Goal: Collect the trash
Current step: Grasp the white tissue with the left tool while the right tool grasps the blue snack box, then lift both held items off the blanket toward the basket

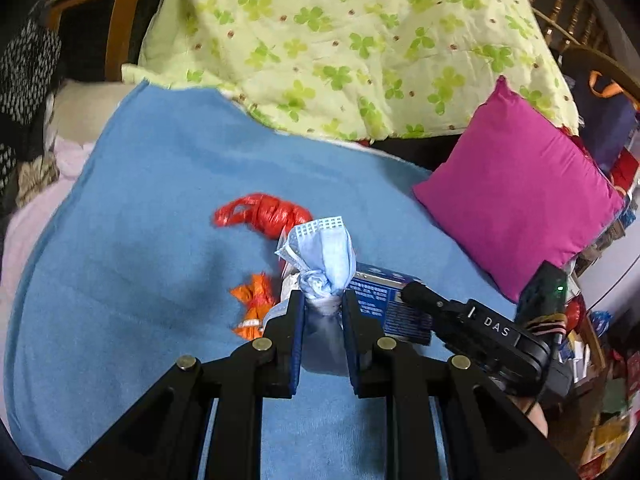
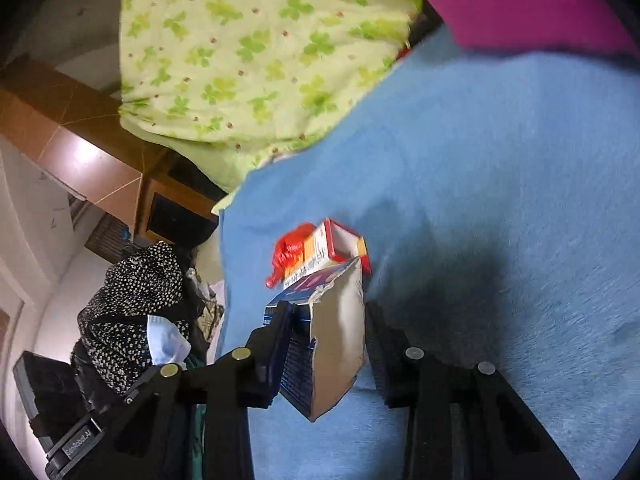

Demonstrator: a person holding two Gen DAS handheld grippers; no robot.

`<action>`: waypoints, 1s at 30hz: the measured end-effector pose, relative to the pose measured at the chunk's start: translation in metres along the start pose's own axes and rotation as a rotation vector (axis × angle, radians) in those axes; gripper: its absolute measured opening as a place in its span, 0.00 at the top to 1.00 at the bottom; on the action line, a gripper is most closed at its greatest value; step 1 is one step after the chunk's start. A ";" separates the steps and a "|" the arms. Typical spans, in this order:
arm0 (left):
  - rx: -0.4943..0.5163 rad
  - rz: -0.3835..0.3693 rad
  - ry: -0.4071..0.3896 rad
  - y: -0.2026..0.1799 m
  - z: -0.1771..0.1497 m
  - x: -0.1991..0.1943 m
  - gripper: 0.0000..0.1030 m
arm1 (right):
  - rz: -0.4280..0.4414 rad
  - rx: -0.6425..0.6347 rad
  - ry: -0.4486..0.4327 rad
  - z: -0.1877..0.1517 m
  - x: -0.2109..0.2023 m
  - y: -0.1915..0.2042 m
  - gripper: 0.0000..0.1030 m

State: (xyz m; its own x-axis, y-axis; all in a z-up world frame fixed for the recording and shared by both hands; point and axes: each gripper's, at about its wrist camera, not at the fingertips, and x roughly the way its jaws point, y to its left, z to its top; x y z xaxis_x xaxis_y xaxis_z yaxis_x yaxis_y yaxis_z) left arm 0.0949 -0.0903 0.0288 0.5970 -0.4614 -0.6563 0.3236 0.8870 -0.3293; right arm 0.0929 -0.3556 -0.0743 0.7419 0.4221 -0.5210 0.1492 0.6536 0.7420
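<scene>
The left tool (image 1: 322, 300) is clamped on a crumpled pale-blue face mask (image 1: 320, 256) above the blue blanket (image 1: 140, 220). The right tool (image 2: 326, 312) apparently grips a torn blue cardboard box (image 2: 332, 320), raised off the blanket.

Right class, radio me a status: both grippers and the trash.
Left gripper shut on face mask. Right gripper on torn box. Red bag, orange wrapper remain.

mask (image 1: 320, 256): light blue, crumpled, upright
blue box (image 2: 320, 340): torn, tilted
red bag (image 1: 264, 214), orange wrapper (image 1: 254, 306): on blanket
</scene>
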 end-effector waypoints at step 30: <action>0.175 0.151 -0.257 -0.122 -0.082 -0.224 0.81 | -0.029 -0.210 -0.426 -0.079 -0.345 0.101 0.62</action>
State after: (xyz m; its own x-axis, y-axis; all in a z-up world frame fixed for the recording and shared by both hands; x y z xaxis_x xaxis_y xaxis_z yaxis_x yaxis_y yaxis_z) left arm -0.1385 -0.0936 0.1598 0.8063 -0.3333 -0.4886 0.3249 0.9399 -0.1051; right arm -0.2000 -0.3857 0.1468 0.9479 0.1352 -0.2884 0.0710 0.7928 0.6053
